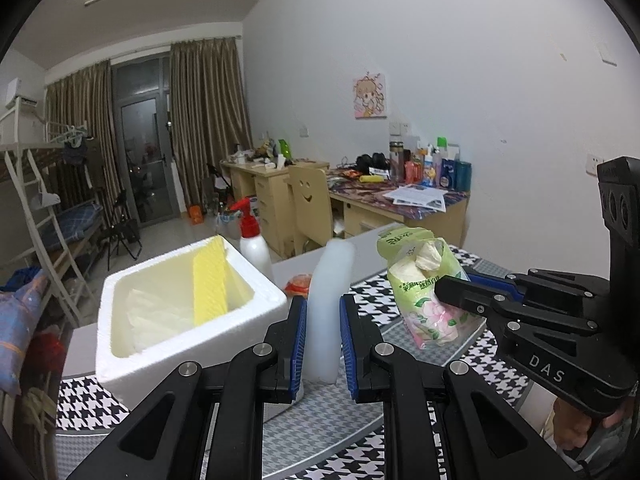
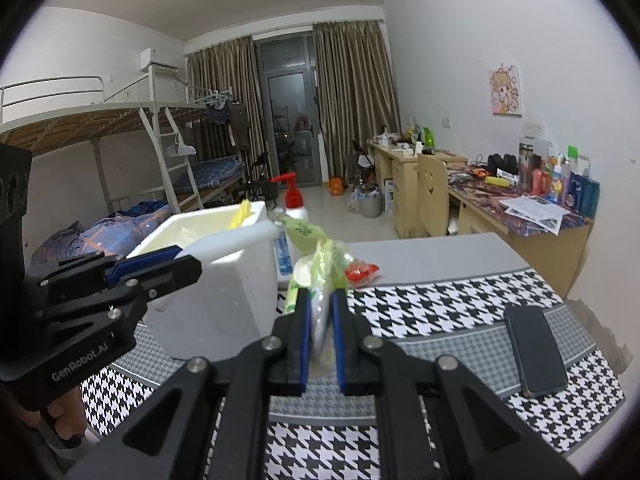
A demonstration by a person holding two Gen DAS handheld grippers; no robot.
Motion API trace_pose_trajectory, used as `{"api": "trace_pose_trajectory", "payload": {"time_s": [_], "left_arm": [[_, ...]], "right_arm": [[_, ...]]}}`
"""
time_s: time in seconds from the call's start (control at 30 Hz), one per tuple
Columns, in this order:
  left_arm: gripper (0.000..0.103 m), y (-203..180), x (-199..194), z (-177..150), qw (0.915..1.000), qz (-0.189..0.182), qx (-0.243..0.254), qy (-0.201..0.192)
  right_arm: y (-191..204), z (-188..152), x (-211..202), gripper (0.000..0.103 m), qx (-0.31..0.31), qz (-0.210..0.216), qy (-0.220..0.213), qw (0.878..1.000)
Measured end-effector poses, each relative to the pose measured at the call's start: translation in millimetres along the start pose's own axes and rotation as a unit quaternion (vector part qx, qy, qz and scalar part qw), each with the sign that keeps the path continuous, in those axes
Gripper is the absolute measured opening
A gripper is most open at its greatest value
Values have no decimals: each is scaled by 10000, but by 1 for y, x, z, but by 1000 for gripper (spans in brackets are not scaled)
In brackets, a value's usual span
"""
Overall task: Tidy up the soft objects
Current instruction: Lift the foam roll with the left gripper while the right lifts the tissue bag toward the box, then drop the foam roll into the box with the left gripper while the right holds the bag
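Tissue pack [image 1: 428,292]: print seemingly Chinese, unreadable.

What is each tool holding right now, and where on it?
Left tool clamps a white foam strip near its lower end. Right tool pinches the green and pink tissue pack at one end.

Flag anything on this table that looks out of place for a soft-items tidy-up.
The black phone lying flat on the houndstooth cloth at the table's right is hard, not soft. The yellow sponge stands tilted in the foam box, not flat.
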State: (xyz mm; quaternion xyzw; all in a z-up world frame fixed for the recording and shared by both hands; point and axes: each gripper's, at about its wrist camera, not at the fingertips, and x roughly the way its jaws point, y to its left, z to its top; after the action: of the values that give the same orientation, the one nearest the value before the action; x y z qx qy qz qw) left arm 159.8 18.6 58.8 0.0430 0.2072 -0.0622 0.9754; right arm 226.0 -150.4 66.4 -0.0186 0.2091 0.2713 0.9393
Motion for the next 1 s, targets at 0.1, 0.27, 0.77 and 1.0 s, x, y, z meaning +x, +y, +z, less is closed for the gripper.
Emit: {"api": "trace_pose_trajectory", "payload": {"time_s": [0.1,0.27,0.77,1.0], "left_arm": [[18,3,-2,4,9999,67,0,-76],[18,12,-6,9,9996,169,-108,-174],[18,36,-8,18,9969,604,-350,-365],[18,48,-11,20,9946,813,-458,-461]], "right_arm": [[4,6,1,13,-74,27,-56,10000],[9,14,5,13,-197,71,-151,9997],[28,32,15,13,-355,299,-286,9985],[35,37,24,13,-395,395,-306,9980]]}}
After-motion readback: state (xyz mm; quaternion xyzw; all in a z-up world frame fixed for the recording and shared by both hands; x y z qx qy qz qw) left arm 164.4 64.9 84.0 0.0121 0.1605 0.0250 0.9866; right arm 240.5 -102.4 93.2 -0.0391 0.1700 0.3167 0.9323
